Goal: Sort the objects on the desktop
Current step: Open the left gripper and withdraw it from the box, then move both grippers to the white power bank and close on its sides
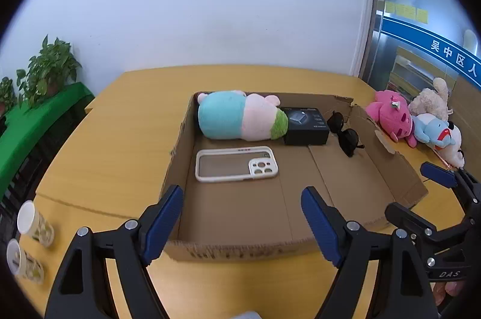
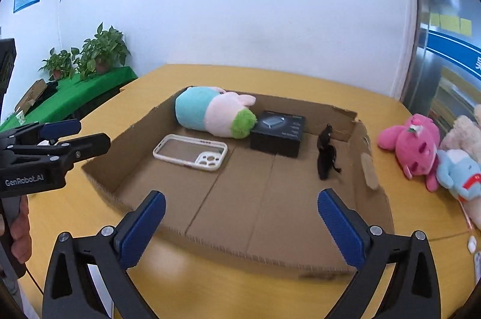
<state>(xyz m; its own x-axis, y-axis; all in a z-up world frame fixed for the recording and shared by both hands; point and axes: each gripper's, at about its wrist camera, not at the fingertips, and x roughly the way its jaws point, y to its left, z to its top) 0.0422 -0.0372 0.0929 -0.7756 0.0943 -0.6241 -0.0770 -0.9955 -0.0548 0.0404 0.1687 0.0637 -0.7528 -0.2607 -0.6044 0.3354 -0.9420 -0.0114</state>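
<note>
Cardboard tray [image 1: 387,168], shallow, mid-desk, directly ahead of both tongs. Contents: plush toy, teal/pink/green [image 1: 237,116], lying along far wall, long axis left-right; black box [image 1: 306,126] touching its green end; sunglasses [image 1: 345,134], folded, near right wall; phone case, white [image 1: 236,164], flat, long axis left-right, camera cutout to right.
Unsorted, outside tray to right: pink plush [image 2: 412,144], blue plush [image 2: 457,171], cream plush [image 2: 463,135], heaped, touching; partly cut off at frame edge.
Left gripper [image 1: 242,222]: wide, nothing between pads, over tray's near wall.
Right gripper [image 2: 242,225]: wide, empty, same near wall.
Key relation: plush heap lies right of both; right hand nearer, so likely picker.
Paper cups [image 1: 30,237], two, on side, desk's left edge.
Small white items [image 2: 472,243] at right edge: unclear what.
</note>
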